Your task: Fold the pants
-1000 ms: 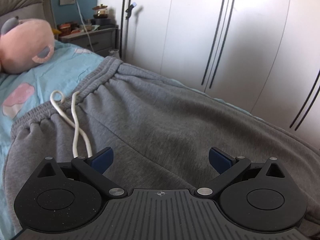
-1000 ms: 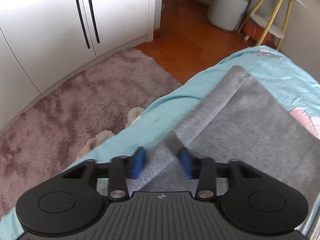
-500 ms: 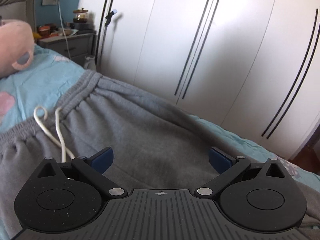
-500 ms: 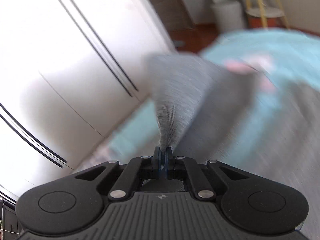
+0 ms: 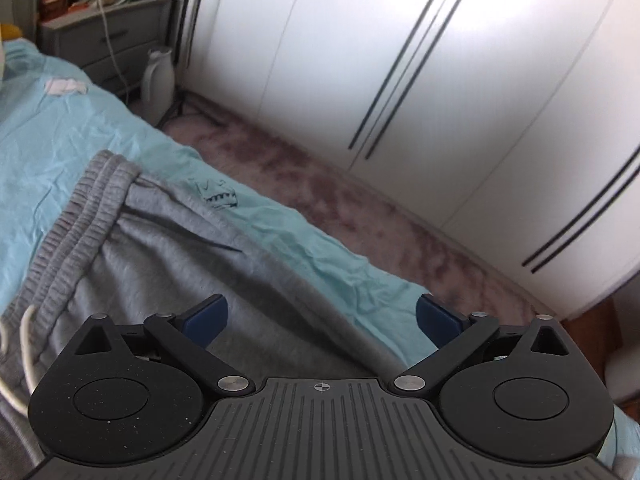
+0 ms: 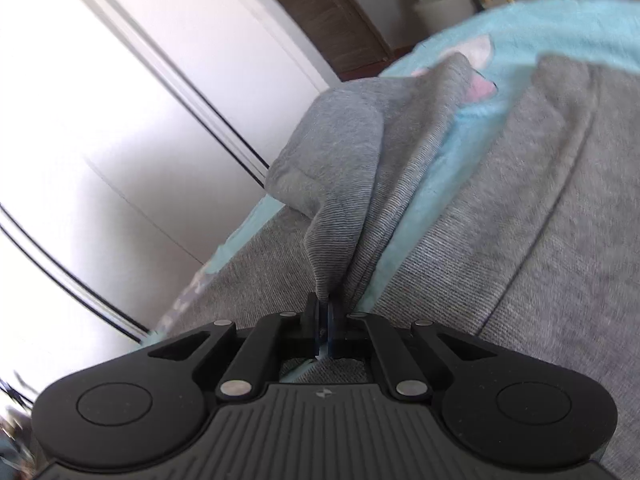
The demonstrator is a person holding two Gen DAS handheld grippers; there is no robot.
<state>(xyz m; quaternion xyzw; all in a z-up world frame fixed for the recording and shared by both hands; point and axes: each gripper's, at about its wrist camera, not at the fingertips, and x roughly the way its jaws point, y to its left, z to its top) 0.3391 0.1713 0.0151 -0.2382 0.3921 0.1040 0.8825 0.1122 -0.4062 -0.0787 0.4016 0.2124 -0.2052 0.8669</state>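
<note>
White wardrobe doors point(image 5: 460, 92) fill the upper frame as the right gripper point(image 6: 322, 322), jaws clamped on the gray pants point(image 6: 520, 220) cuff point(image 6: 340, 184), should carry it squarely across while the left gripper point(image 5: 322, 318) hangs with jaws apart.

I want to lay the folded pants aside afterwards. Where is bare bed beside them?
Bare bedsheet lies beyond the waistband, toward the nightstand, and a narrower strip runs between the pants and the rug. By the right gripper, shut on the pant leg, only a thin sheet sliver shows between the legs.

Grey sweatpants point(image 5: 168, 248) lie across the bed (ribbed waistband gathered), one leg end point(image 6: 340, 184) lifted, bunched.
</note>
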